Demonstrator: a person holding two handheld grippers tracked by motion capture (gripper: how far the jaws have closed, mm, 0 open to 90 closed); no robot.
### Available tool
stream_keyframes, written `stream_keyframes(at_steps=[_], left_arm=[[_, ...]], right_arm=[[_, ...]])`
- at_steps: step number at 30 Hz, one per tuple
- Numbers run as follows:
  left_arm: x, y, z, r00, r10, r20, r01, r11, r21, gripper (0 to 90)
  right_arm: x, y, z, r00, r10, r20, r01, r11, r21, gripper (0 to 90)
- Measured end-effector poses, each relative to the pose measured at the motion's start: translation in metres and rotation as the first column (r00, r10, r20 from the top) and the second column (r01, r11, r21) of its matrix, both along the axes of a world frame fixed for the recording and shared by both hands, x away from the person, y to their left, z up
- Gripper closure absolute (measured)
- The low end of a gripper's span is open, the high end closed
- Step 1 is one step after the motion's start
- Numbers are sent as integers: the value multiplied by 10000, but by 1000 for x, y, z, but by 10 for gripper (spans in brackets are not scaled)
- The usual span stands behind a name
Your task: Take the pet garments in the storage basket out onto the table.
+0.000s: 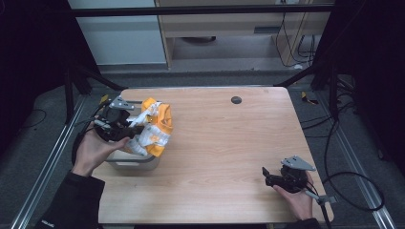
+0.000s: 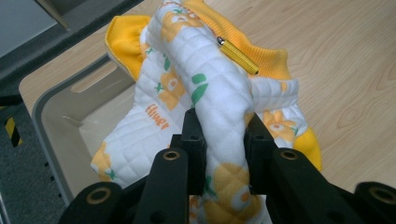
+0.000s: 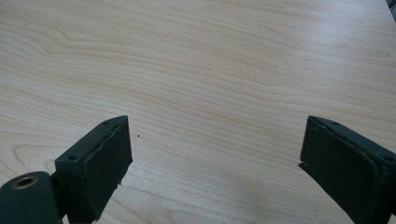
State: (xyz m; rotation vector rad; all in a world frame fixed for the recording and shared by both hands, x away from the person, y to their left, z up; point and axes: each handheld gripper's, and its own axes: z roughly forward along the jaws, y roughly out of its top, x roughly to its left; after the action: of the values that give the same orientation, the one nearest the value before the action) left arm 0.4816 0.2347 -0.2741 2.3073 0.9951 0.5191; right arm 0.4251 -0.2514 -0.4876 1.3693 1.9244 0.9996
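You can read just one word — "flower", in small orange script on the white quilted cloth [image 2: 187,88], beside its printed orange blossoms and green leaves. From above, the cloth [image 1: 152,128] is too small for you to make out the lettering — the print there is a blur of orange and white.

Right gripper [image 3: 215,158]: two black fingers [image 3: 100,163] rise from the bottom edge, one at lower left, one at lower right, set wide apart. Nothing between them. Pads flat, dark, the left one chipped along its inner edge. Below and beyond lies pale wood-grain tabletop [image 3: 210,70], bare.
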Motion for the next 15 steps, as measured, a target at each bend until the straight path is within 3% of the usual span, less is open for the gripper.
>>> stream_keyframes(at_steps=[15], left_arm=[[-5, -32, -10, 9957, -919, -122, 921, 9957, 143, 742]], right_arm=[[0, -1, 1, 10000, -44, 52, 44, 10000, 70, 89]])
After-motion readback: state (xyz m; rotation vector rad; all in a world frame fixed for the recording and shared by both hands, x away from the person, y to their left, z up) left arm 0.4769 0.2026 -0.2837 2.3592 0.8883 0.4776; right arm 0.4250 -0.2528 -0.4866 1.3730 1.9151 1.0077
